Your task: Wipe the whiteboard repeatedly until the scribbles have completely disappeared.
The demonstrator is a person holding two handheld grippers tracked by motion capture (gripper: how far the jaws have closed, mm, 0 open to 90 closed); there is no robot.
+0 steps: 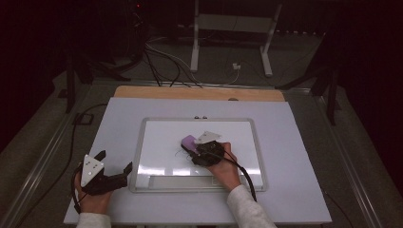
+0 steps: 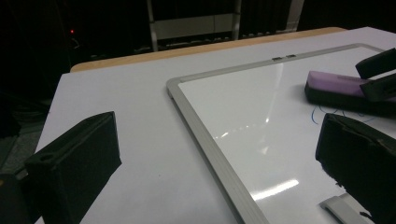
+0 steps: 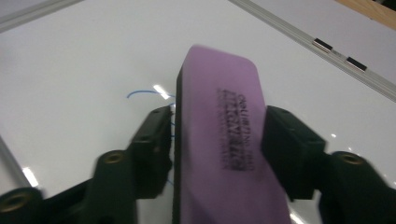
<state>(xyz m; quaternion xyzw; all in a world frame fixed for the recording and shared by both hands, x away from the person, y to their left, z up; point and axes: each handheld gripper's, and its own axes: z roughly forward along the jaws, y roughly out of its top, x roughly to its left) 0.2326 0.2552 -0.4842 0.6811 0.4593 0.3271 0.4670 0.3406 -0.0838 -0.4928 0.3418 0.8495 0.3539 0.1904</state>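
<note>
Here, the right gripper is reaching over the middle of the whiteboard, which is lying flat on the white desk closer to its near edge than to its far wooden edge. A purple whiteboard eraser is sitting between the jaws of this gripper, its felt side down on the board and its printed purple back facing up. In the right gripper view the jaws are flanking the eraser's long sides: the right one is lying against the purple side, while a thin gap is showing between the left one and the eraser's dark edge, so the gripper is standing partly spread around the eraser rather than pinching it. Blue marker lines are curving out from under the eraser on the left jaw's side, and in the high view faint marks are lying just beside the eraser toward the board's left edge. The left gripper is resting near the desk's near-left corner, just outside the whiteboard's left frame, with the person's left hand wrapping around its body. Its jaws are spread wide with nothing between them, one over the bare desk and the other over the board's near-left corner. In the left gripper view the eraser is lying farther along the board.
</note>
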